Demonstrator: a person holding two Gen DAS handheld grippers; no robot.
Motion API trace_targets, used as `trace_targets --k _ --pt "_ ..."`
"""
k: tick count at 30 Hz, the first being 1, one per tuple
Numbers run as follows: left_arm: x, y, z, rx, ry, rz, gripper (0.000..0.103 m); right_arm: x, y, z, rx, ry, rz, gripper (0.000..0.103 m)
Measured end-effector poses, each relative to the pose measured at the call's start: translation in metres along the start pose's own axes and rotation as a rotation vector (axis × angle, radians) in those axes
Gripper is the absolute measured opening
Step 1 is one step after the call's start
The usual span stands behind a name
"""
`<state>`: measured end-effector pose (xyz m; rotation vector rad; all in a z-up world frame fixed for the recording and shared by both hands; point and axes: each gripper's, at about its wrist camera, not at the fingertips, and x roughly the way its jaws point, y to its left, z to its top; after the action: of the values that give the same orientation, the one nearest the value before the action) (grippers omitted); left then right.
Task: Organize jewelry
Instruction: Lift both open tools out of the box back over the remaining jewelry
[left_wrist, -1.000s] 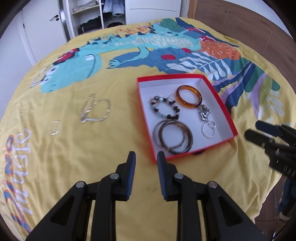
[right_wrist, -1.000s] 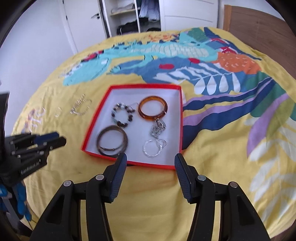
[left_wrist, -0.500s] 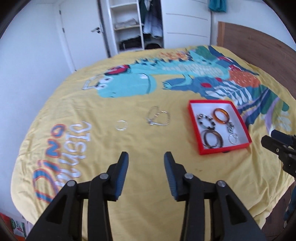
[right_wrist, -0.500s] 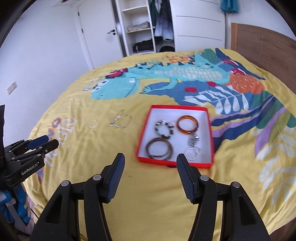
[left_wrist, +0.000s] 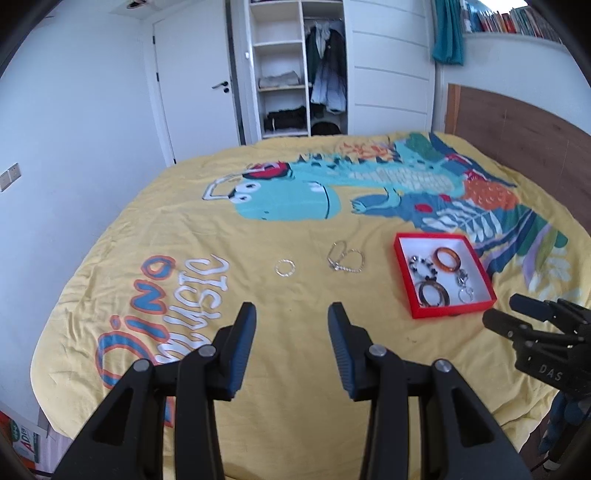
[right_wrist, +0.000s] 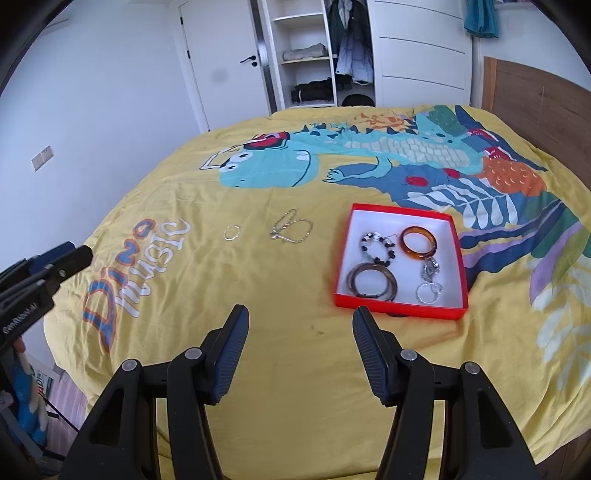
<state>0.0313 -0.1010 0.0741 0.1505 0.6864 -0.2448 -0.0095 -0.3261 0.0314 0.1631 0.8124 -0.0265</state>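
Silver chain bracelet (left_wrist: 345, 257) and ring (left_wrist: 285, 267) lie left of my red box (left_wrist: 406, 275), so with left gripper (left_wrist: 291, 345) and right gripper (right_wrist: 300, 349) spread empty, I'd reach for 1.

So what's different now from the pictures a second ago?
Both grippers pulled up and back from the red cardboard box, so more of the yellow dinosaur bedspread shows. The left gripper opened wider, with nothing between its jaws. The right gripper stays open. The box and jewelry haven't moved.
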Motion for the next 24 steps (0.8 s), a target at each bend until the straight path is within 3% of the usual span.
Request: trace_targets --k 12,24 --pt "-0.022 0.056 -0.016 -0.1 -0.042 0.005 0.039 0.0 0.053 -0.003 -0.081 0.013 0.003 0.062" --pt "0.01 0.085 -0.021 -0.155 0.002 0.038 0.04 0.035 0.087 0.002 -0.132 0.069 0.059 0.065"
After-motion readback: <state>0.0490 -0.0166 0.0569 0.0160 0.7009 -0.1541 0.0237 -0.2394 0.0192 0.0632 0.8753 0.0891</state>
